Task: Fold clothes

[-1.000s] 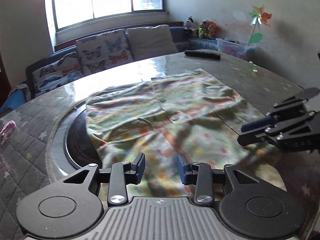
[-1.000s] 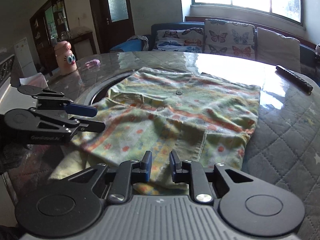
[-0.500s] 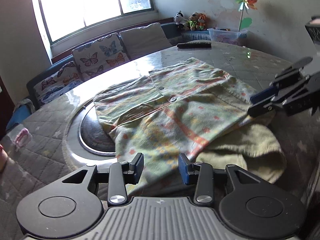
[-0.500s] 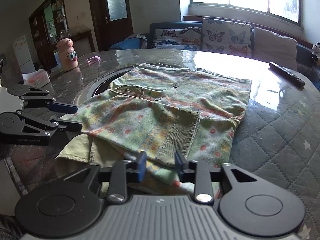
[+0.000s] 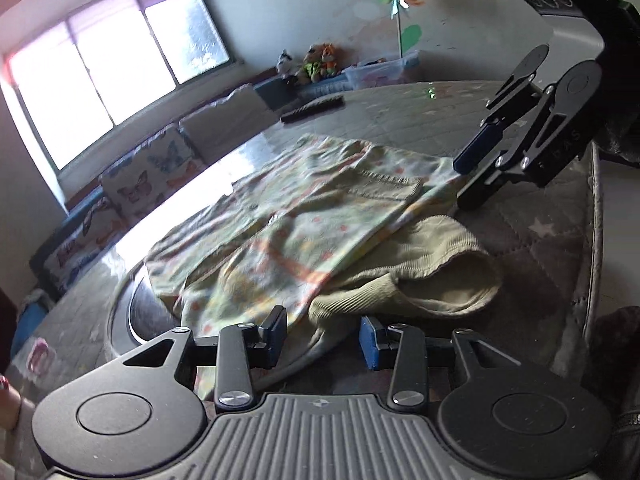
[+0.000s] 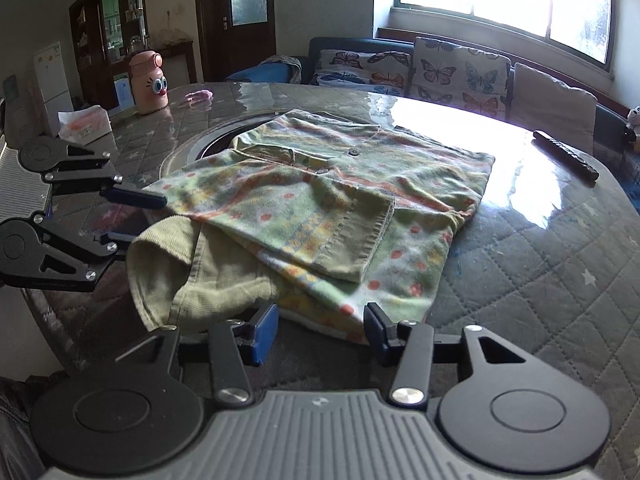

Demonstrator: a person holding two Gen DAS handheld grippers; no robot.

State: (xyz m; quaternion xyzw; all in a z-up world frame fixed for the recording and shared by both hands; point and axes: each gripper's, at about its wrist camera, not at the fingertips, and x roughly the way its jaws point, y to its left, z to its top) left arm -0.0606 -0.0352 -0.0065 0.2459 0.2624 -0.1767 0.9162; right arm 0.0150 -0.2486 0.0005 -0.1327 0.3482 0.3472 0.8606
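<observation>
While patterned shirt [image 6: 320, 200] lies part-folded on quilted surface [image 6: 540, 264], plain cuff [image 6: 168, 264] sticking out, we hover left hand-held gripper [image 5: 322, 336] and right hand-held gripper [image 6: 320, 330], fingers apart, empty; next we likely pinch cuff, tuck inward

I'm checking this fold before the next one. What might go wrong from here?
The plain olive ribbed cuff bulges out from under the patterned green knit cardigan, so a further fold may come out lumpy. The open left gripper and open right gripper hold nothing; the near hem may be missed. The glossy quilted table cover might let fabric slide.
</observation>
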